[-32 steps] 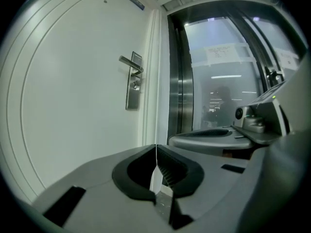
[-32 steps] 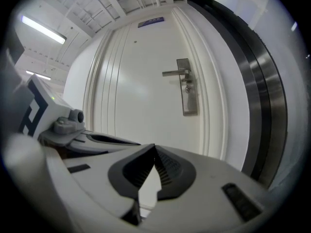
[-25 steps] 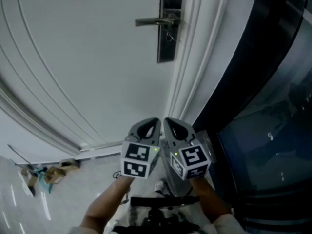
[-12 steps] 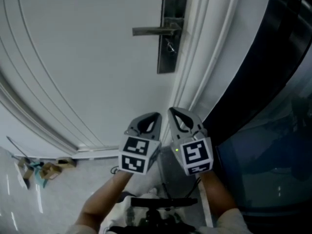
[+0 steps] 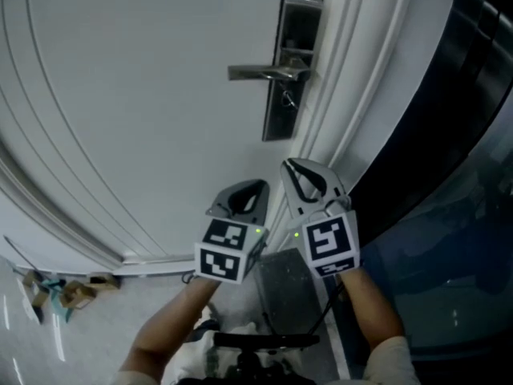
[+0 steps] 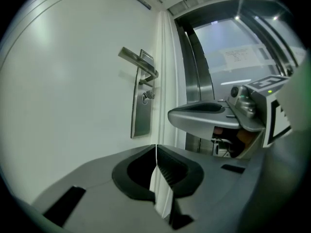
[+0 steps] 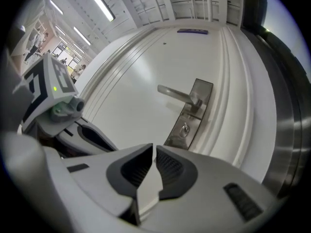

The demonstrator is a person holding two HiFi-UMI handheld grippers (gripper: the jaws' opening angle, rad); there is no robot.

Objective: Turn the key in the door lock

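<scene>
Two grippers are held up side by side in front of the white door (image 5: 136, 95), and neither of them holds anything. On the left, the left gripper (image 5: 255, 189) has its jaws together; in the left gripper view its tips (image 6: 156, 147) meet with nothing between them.

Further to the right on the door is the dark lock plate (image 5: 282, 123), with the handle (image 5: 256, 74) pointing to the left. The key (image 5: 288, 99) sits in the lock just below the handle and sticks out of the plate towards the person. It is small in every view, so the turn of its flat head I cannot tell.

On the right, the right gripper (image 5: 295, 171) has just been opening its jaws; a narrow gap shows between them in the right gripper view (image 7: 153, 147), and nothing is in it.

From both tools the key lies ahead and higher, well apart. I judge the right gripper nearer, since the key (image 7: 184, 128) stands almost straight beyond its tips, so this hand should go forward and up to it.
</scene>
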